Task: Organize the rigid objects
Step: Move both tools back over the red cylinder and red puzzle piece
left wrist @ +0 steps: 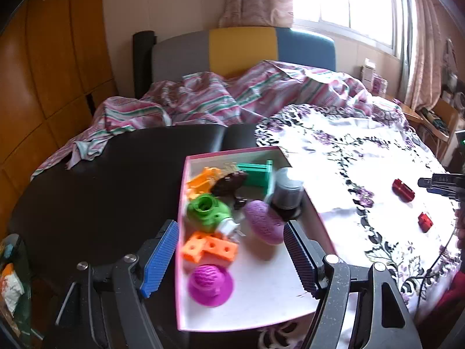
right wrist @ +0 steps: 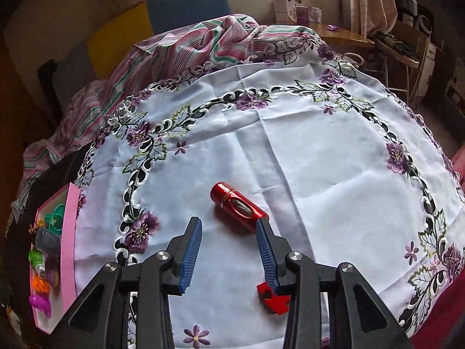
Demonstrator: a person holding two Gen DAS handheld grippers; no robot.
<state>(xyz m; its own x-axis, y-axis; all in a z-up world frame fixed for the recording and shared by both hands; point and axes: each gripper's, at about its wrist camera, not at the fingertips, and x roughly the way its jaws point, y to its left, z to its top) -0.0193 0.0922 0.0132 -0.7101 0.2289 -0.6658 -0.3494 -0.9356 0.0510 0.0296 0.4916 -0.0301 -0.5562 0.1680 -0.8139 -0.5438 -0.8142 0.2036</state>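
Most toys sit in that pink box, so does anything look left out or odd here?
Yes. Two red pieces lie loose on the tablecloth, outside the box: a red cylinder on its side before the open right tool, and a small red block.

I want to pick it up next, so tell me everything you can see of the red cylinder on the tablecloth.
The red cylinder is glossy, metal-looking, with thin gold rings near its far end and a dark oval recess on its side. It lies on its side, diagonally, on the white embroidered tablecloth. Its near end lies by the open right claw's right fingertip; contact is unclear.
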